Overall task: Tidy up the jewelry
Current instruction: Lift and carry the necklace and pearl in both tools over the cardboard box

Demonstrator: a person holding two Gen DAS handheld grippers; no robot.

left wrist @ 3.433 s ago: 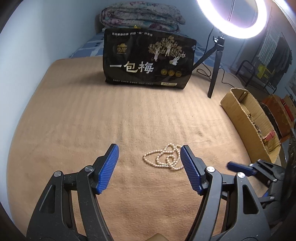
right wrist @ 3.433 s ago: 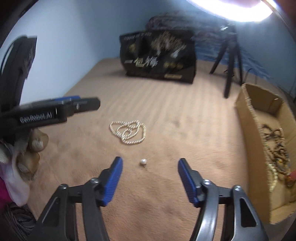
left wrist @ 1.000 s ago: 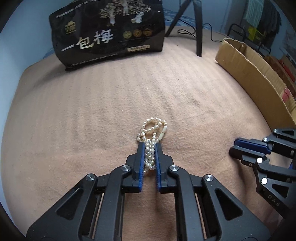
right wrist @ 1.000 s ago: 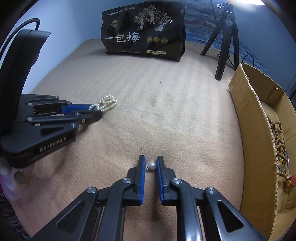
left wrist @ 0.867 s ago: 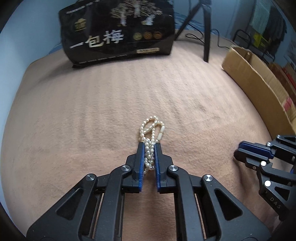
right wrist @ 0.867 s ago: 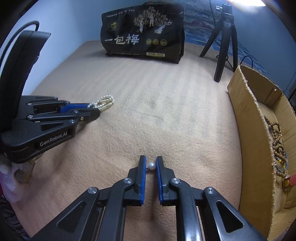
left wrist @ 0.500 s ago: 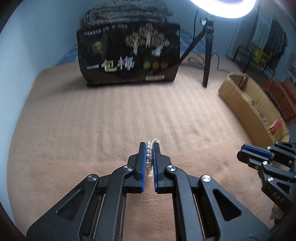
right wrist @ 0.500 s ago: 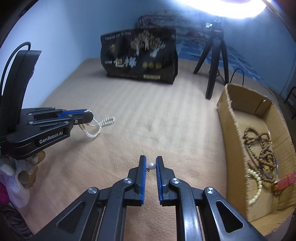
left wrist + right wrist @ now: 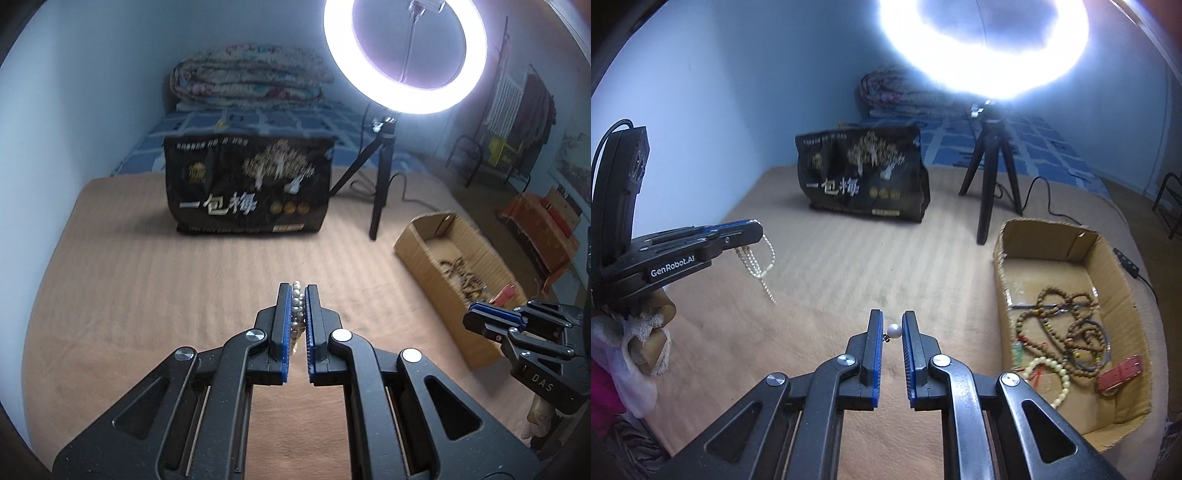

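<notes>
Lifted since earlier, pearl necklace [image 9: 757, 258] dangles vertically (left tool [image 9: 296, 291] clamped).

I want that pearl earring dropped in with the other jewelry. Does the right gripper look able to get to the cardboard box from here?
Probably yes. The right gripper, shut on the pearl earring, hangs above the blanket, with the open-topped cardboard box just to its right and nothing between them.

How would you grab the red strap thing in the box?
Take the red strap across its narrow middle, coming straight down from above. It lies flat on the floor of the cardboard box, a little apart from the tangled beads, and the box walls block sideways reaches.
</notes>
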